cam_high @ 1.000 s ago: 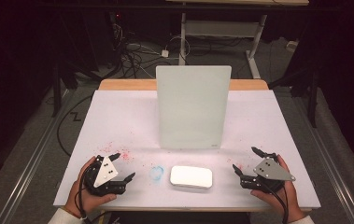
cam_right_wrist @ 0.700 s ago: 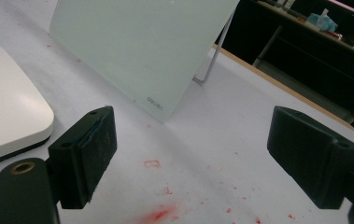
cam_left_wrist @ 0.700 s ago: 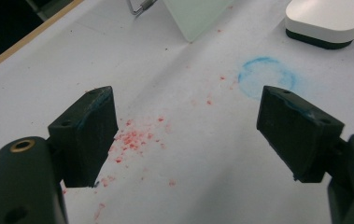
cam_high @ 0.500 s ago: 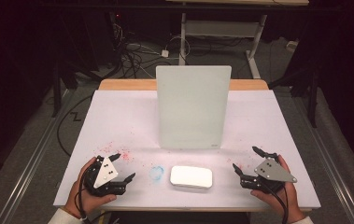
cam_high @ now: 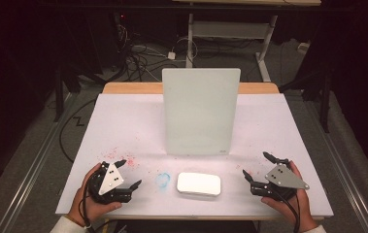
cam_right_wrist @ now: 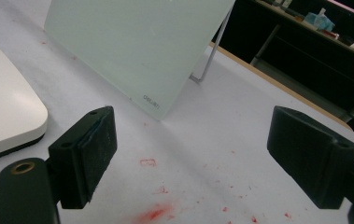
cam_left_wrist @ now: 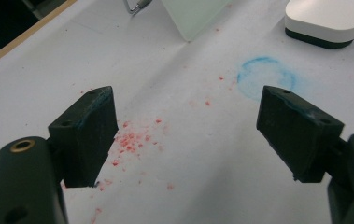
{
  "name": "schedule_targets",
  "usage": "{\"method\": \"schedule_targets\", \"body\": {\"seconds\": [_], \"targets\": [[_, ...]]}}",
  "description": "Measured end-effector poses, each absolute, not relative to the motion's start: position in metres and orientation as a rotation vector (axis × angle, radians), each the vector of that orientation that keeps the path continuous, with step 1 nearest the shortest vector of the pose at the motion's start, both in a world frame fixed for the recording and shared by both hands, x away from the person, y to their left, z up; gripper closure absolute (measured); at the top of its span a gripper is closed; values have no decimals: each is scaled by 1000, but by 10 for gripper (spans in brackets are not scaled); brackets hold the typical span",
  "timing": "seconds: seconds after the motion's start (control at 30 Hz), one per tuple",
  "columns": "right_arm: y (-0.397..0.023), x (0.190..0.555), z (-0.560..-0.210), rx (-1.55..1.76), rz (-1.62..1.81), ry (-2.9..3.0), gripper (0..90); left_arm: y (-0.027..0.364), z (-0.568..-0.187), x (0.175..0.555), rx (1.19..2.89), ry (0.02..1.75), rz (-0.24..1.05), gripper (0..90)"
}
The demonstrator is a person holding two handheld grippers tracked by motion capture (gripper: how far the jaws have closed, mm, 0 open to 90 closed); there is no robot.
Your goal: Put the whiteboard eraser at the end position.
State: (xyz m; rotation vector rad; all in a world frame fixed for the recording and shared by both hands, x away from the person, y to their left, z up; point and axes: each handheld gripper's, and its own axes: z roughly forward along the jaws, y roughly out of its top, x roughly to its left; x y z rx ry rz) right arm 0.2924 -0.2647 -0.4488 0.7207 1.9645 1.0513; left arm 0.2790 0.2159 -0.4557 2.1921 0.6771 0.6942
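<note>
White eraser block (cam_high: pixel 198 183) flat on table (cam_high: pixel 123 116), near front edge, centre, between both grippers, touching neither. Left gripper (cam_high: pixel 125 174) low over table at front left, jaws wide apart, empty; red specks (cam_left_wrist: pixel 132 140) beneath it, blue ring mark (cam_left_wrist: pixel 266 77) between it and eraser. Right gripper (cam_high: pixel 259 166) at front right, jaws wide apart, empty, red smears (cam_right_wrist: pixel 153 212) below. Frosted glass board (cam_high: pixel 200 111) stands upright behind eraser, propped on wire stand (cam_right_wrist: pixel 207 60). Each gripper held in person's hand at table's front edge.
</note>
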Motion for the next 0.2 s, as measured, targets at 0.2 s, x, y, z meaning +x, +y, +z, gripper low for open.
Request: {"method": "schedule_targets", "body": {"seconds": [0.2], "targets": [[-265, 294, -450, 733, 1042, 1957, 166, 215, -456, 281, 2188, 679, 691, 195]]}}
